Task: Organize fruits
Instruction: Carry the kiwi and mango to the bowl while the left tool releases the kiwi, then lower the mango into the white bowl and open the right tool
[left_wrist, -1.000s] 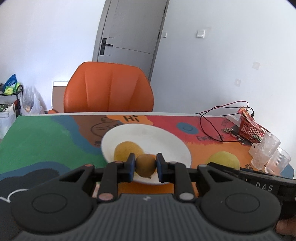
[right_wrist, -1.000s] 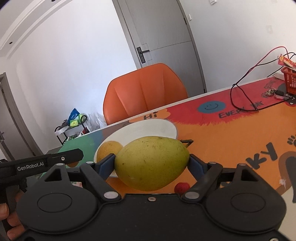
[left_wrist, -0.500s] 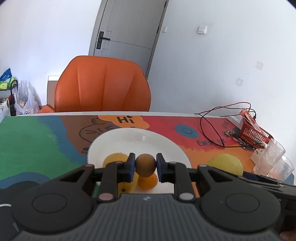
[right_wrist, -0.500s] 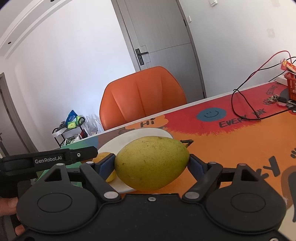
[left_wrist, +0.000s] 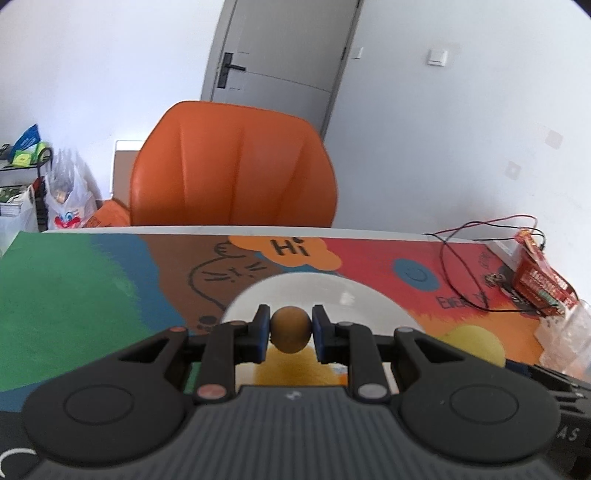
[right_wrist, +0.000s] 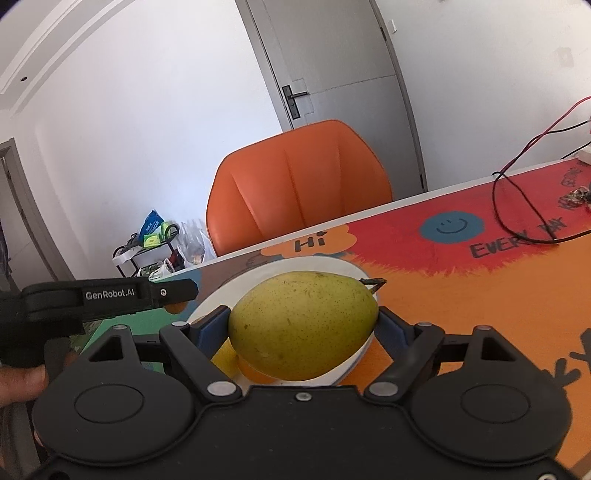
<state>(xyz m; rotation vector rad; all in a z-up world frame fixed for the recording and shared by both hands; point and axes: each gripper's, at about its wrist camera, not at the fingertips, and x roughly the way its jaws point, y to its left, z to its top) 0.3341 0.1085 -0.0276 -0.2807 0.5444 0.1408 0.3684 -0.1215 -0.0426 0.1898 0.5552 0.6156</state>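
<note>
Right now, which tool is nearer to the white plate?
Left. The left tool, shut on a small brown fruit, is over the white plate. The right tool, gripping the green mango, looks short of its near right rim.

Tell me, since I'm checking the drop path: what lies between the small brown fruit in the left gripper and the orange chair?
In the left wrist view, the round white plate, then the colourful tablecloth.
</note>
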